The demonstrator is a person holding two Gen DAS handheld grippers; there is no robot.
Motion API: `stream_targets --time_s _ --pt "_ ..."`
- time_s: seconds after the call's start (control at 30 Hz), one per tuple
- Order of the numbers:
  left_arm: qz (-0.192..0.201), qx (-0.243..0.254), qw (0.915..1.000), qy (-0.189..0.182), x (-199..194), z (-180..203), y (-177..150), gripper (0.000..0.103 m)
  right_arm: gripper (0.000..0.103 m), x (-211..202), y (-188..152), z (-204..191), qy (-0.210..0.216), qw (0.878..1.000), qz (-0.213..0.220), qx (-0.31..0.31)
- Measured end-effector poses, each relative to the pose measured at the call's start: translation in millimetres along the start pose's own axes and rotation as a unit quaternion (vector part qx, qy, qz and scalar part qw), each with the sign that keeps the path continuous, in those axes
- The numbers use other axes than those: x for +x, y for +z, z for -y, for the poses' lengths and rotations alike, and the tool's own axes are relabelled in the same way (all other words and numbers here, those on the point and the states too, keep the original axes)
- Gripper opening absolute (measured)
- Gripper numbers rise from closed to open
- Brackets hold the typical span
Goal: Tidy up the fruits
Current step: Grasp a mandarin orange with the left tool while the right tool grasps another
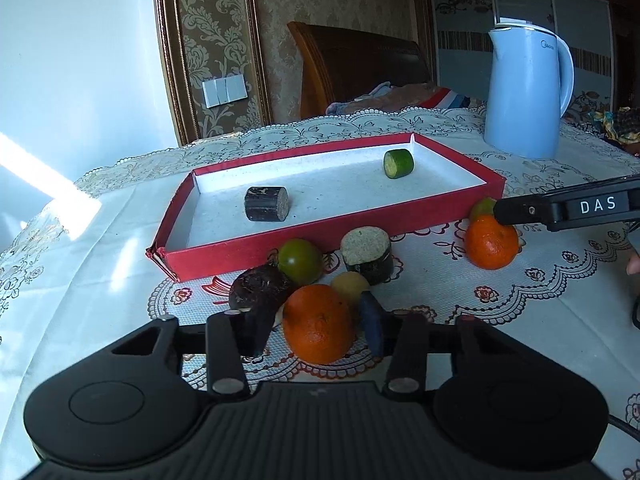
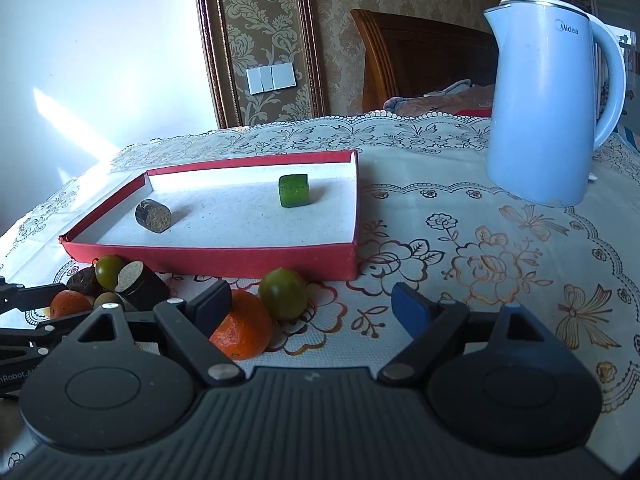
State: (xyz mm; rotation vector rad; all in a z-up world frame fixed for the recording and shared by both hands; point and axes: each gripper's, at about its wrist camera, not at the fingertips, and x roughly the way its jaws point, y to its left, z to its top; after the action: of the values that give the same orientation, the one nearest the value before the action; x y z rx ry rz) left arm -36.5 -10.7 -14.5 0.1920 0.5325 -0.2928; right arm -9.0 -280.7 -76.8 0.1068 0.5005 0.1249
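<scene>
We are at the pick-up step with the near fruit: our left gripper has its jaws clenched on an orange mandarin, a pad against each flank, while the fruit sits on the flowered tablecloth just in front of the red tray. Packed close behind it lie a dark wrinkled fruit, a green tomato, a small yellow fruit and a dark sugarcane segment standing on end. The tray already holds a dark cane piece and a green cane piece, well apart. Our right gripper hangs with its jaws spread and nothing between the pads; its left finger is just beside a second mandarin, which touches another green tomato. A blue kettle stands beyond the tray's right end. Next, we judge, the left hand must lift straight up so the neighbours are not knocked, clear the tray's near wall, and set the mandarin on bare floor between the two cane pieces.
</scene>
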Motion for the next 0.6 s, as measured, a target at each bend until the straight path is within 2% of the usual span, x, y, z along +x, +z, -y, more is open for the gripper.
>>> stream_targets --time_s 0.07,0.17,0.33,0.47,0.6 --pt "0.006 0.008 1.0000 -0.003 -2 3 -1 0.038 0.086 0 0 -1 0.000 1.000 0.000 -0.002" --pt "0.000 0.023 0.9997 0.012 0 9 -1 0.038 0.088 0 0 -2 -0.001 1.000 0.000 -0.006" --pt "-0.009 0.002 0.9999 0.011 3 2 0 0.038 0.088 0 -1 -4 0.004 1.000 0.000 -0.011" --pt "-0.009 0.007 0.9998 0.015 3 3 0 0.037 0.088 -11 -5 -8 0.020 1.000 0.010 -0.021" --pt "-0.010 0.006 0.9998 0.014 3 3 0 0.038 0.087 -16 -14 -19 0.029 0.998 0.006 -0.054"
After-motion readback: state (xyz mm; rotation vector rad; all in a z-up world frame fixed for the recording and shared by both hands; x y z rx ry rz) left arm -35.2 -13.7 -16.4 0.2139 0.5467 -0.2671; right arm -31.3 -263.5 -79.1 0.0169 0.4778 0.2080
